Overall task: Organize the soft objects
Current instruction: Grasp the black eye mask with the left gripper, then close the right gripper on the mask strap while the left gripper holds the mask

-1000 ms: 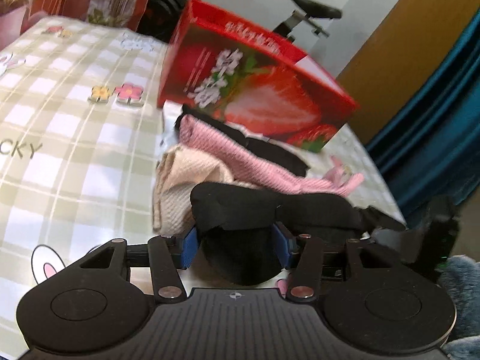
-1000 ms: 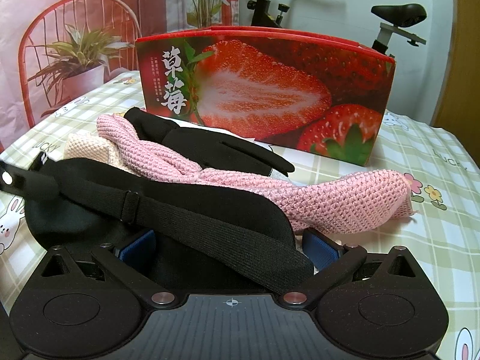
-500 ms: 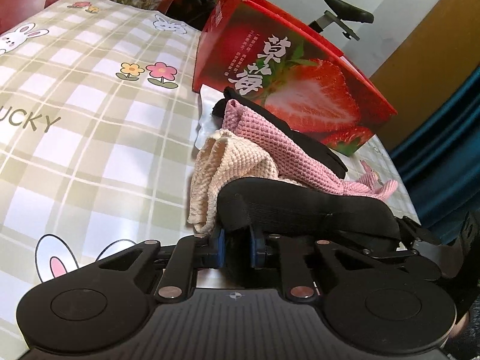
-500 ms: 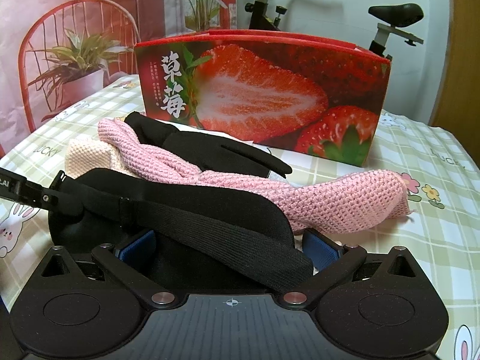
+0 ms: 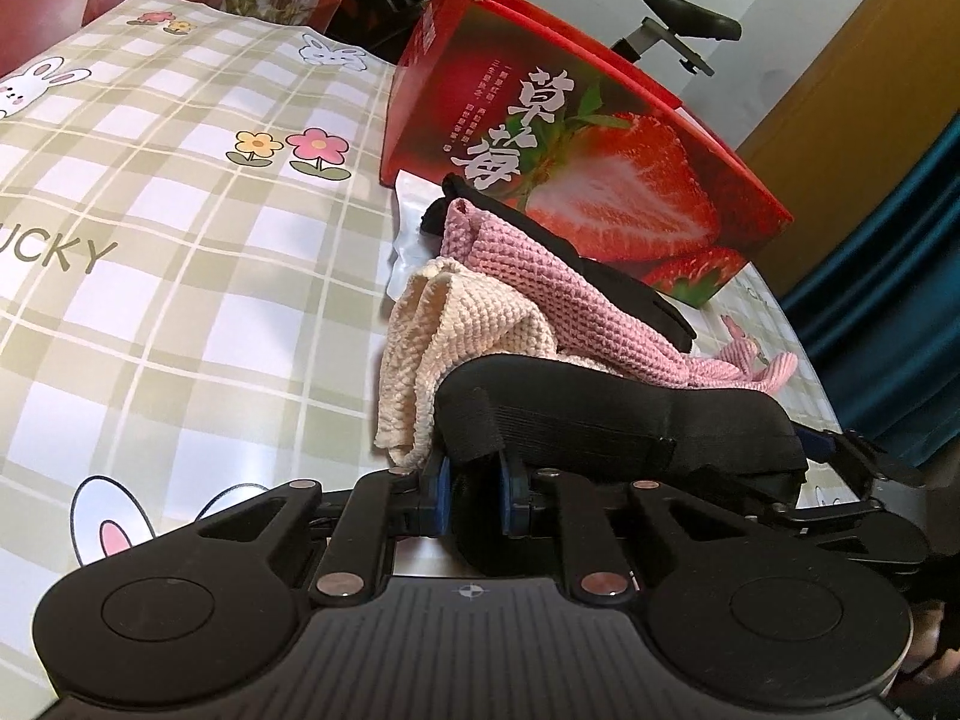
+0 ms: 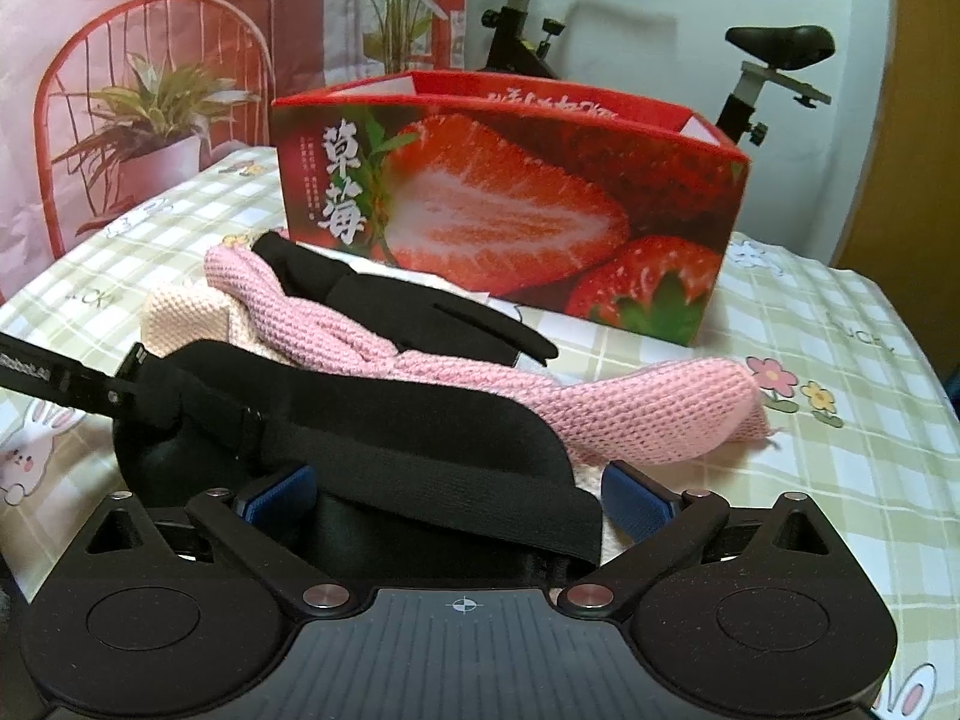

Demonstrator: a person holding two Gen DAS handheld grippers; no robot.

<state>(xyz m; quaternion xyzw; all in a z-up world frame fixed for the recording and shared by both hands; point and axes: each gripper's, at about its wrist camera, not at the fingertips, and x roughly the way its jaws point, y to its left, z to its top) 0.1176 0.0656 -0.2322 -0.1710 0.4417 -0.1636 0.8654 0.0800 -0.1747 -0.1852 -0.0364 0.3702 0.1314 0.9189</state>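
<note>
The table [image 5: 180,276], under a green-and-white checked cloth printed with rabbits and flowers, runs ahead of both grippers, and beyond the pile of soft things stands the open red cardboard box printed with a cut strawberry [image 6: 510,204], well ahead of the right gripper and ahead and to the right of the left one. Between the box and the grippers lie a long pink knitted cloth [image 6: 480,384], a cream knitted cloth [image 5: 456,324] partly under it, and a black glove [image 6: 420,306] nearest the box. Closest of all is the black padded eye mask with an elastic strap [image 5: 600,414], lying just in front of both grippers. The left gripper [image 5: 471,504] has its blue pads pinched tight on one end of the mask. The right gripper [image 6: 462,492] stands wide, its blue pads either side of the mask's other end and strap without pressing on them. The mask looks light, limp and springy, likely to sag or fold in the middle if lifted by one end, and the loose strap could snag on the knitted cloths. A hold on the padded body near each end, not the strap alone, seems safest for carrying it toward the box.
</note>
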